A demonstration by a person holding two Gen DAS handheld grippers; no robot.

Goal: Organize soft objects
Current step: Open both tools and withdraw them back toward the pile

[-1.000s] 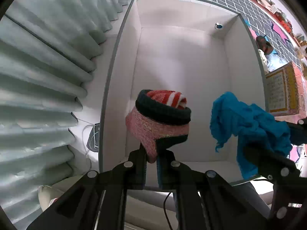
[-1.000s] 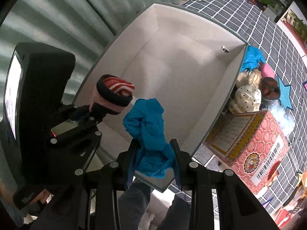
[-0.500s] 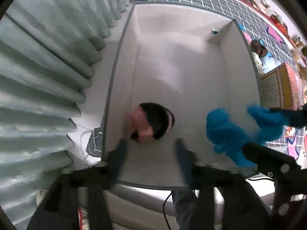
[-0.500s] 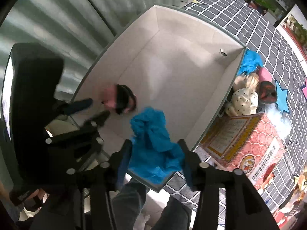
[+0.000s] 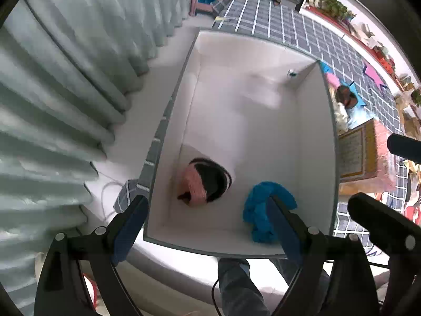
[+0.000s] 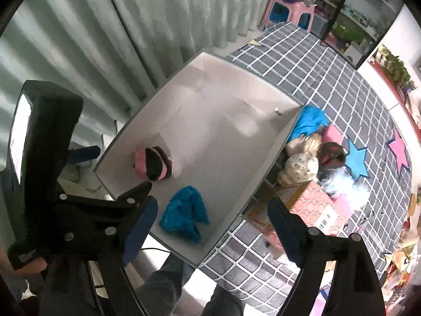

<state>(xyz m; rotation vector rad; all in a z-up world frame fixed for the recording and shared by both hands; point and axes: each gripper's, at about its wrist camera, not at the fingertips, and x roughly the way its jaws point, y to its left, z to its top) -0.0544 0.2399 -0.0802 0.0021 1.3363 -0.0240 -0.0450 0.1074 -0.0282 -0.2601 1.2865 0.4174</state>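
Your left gripper [image 5: 206,210] hangs above the near end of the large white rectangular storage box [image 5: 263,52]. Its jaws have just been opening and now stand spread wide with nothing between the pads. Below it, the pink knitted hat with the dark band [image 5: 204,181] lies on the box floor near the near-left corner, close to the left wall.

Your right gripper [image 6: 211,210] is likewise spread wide, its jaws just opened, and its pads touch nothing. The crumpled bright blue cloth [image 6: 185,217] lies on the floor of the box by the near wall, towards the near-right corner, a little apart from the hat.

Outside the box's right wall, on the grey checked mat [image 6: 329,79], you have a heap of soft toys [image 6: 302,166] and a red patterned carton [image 6: 313,202] beside it. Pale green curtains [image 5: 65,79] hang along the left.
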